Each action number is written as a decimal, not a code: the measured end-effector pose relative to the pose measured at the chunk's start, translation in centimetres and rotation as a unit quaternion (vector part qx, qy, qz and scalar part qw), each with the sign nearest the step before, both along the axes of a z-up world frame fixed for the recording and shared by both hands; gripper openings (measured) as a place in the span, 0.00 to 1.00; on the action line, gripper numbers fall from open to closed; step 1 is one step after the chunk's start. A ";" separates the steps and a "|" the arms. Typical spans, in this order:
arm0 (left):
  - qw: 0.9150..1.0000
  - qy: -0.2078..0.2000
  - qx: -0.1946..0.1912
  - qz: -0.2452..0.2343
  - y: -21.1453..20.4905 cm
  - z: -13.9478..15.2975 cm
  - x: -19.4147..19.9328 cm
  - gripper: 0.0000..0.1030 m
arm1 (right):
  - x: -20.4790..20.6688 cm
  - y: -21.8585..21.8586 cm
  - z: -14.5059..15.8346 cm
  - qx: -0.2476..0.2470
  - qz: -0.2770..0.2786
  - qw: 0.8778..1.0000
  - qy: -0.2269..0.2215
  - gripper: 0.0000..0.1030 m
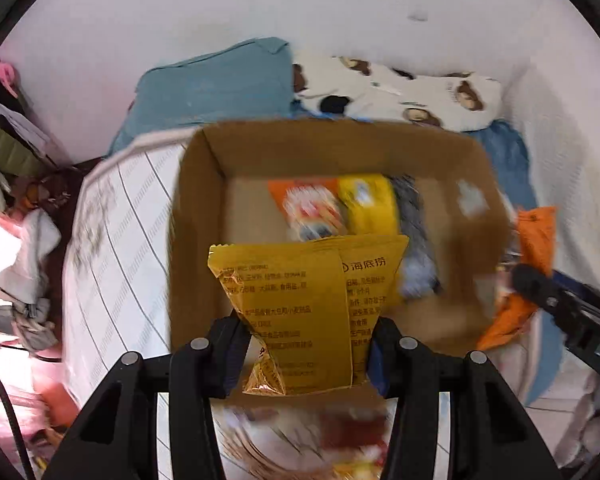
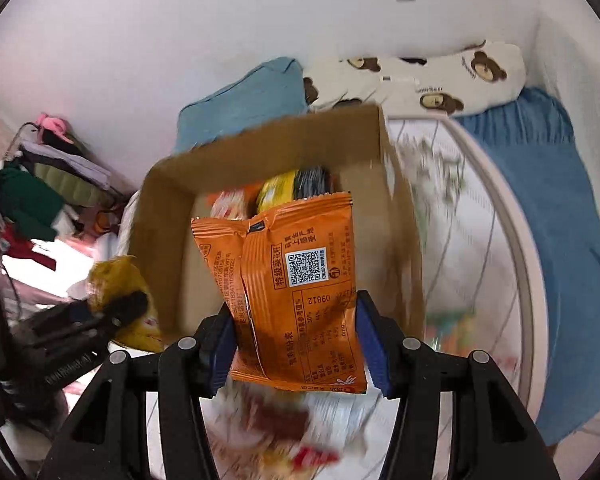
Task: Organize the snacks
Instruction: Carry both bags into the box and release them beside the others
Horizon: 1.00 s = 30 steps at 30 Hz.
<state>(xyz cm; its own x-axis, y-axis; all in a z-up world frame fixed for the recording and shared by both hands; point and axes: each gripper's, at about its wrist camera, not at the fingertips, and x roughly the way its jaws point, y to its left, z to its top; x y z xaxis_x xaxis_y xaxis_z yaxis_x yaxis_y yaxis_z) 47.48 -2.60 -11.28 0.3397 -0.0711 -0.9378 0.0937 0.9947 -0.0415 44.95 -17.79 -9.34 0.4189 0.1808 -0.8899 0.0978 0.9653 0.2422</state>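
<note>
Left wrist: yellow packet (image 1: 300, 312) gripped; right wrist: orange packet (image 2: 300, 300).

Yellow packet (image 1: 300, 312) and orange packet (image 2: 300, 300) upright above open cardboard box (image 1: 196, 208) — more packets inside.

The snack packets inside the cardboard box (image 1: 204, 208) are smeared by motion; their labels cannot be read. A yellow packet (image 1: 300, 312) hides the box's near wall in the left wrist view. Loose snacks (image 2: 276, 424) below the orange packet (image 2: 300, 304) are a blur. Both tools' bodies run off the bottom edges.
</note>
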 end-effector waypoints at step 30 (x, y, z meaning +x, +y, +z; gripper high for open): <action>0.995 0.076 0.013 0.061 2.0 -6.4 8.1 0.87 | 11.3 0.1 -8.2 -0.084 0.007 0.993 0.081 0.93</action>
<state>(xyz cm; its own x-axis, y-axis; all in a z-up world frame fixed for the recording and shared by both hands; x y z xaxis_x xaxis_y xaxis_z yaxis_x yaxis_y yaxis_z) 55.53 -0.62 -17.70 0.1979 -0.0126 -0.9801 -0.0333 0.9993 -0.0196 56.24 -17.69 -17.51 0.2663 0.0280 -0.9635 0.1093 0.9923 0.0591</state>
